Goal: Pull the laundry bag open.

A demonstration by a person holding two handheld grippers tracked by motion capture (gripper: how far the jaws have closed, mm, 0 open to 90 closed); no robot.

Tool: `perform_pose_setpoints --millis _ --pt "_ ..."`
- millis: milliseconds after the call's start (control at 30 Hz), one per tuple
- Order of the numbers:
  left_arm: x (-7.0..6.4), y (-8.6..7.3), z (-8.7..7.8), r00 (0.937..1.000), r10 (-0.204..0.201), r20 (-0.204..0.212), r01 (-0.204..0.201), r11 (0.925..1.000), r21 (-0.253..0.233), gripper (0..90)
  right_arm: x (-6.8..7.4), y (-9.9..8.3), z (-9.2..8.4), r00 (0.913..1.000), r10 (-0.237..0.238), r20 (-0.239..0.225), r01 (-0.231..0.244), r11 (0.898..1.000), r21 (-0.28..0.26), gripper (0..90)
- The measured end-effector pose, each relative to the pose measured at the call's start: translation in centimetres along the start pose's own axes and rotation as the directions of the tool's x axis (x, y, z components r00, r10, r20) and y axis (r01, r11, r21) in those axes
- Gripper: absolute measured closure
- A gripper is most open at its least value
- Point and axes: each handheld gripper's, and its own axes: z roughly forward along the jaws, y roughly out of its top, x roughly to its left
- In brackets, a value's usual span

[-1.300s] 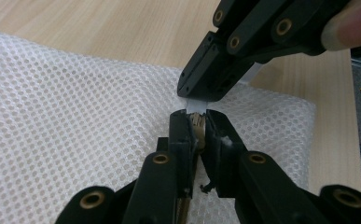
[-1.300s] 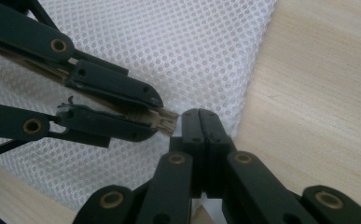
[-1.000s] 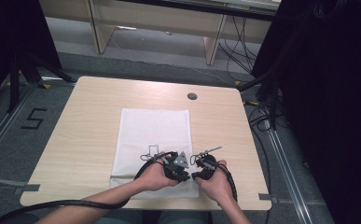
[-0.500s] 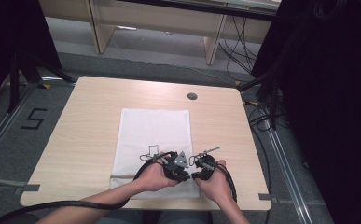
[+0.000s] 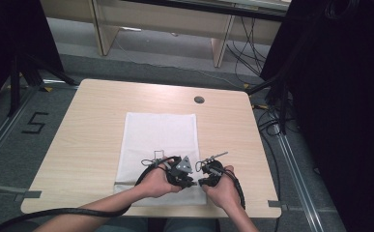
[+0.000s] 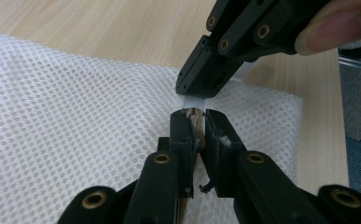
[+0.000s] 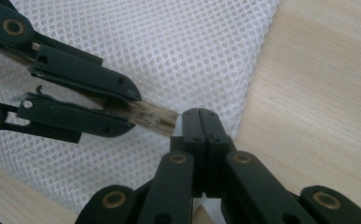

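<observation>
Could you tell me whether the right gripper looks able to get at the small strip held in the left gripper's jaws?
Probably yes: the right gripper, shut, sits just off the strip jutting from the left gripper, nothing between them.

Black tongs [image 7: 200, 122] with brass rivets, trailing black cables.

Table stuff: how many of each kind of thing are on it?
Mesh bag: 1
Small wooden piece in the left gripper: 1
Grippers, with the right gripper: 2
Total: 4
</observation>
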Motion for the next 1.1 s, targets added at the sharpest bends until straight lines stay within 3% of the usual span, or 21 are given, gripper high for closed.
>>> perform_pose_setpoints --millis 33,100,200,233,667,767,800,1033,1100 --pt "0.0 0.0 -0.1 0.9999 0.013 0.0 -0.013 0.9999 0.001 81.7 0.1 0.0 -0.1 0.9998 0.017 -0.007 -0.017 1.0 0.013 90.0" --pt "0.0 0.0 -0.2 1.0 0.003 -0.001 -0.003 1.0 0.0 81.7 -0.1 0.0 -0.1 1.0 -0.005 -0.008 0.005 1.0 0.005 90.0" --pt "-0.1 -0.1 -0.4 1.0 -0.001 0.0 0.001 1.0 -0.004 81.7 0.1 0.0 -0.1 0.9997 0.021 -0.009 -0.021 1.0 0.013 90.0" --pt "0.0 -0.1 -0.4 1.0 0.002 0.001 -0.002 1.0 -0.004 81.7 -0.1 0.0 0.0 1.0 0.004 -0.004 -0.004 1.0 0.003 90.0" --pt "0.1 -0.3 -0.8 0.9999 0.017 0.001 -0.017 0.9999 -0.003 81.7 0.0 0.0 0.0 0.9999 0.01 -0.006 -0.01 1.0 0.004 90.0" --pt "0.1 -0.4 -1.0 1.0 -0.002 0.003 0.002 1.0 -0.005 81.7 -0.1 0.0 0.0 1.0 0.001 -0.005 -0.001 1.0 0.0 90.0" --pt "0.2 -0.5 -1.1 0.9999 0.012 0.002 -0.012 0.9999 -0.002 81.7 -0.1 0.0 0.0 1.0 0.001 -0.005 -0.001 1.0 0.0 90.0" --pt "0.1 -0.5 -1.2 1.0 0.002 0.001 -0.002 1.0 -0.001 81.8 -0.1 0.0 0.0 1.0 0.003 -0.004 -0.003 1.0 0.001 90.0" --pt "0.2 -0.5 -1.4 0.9999 0.016 0.002 -0.016 0.9999 0.0 81.8 -0.1 0.0 0.0 1.0 0.003 -0.004 -0.003 1.0 0.001 90.0"
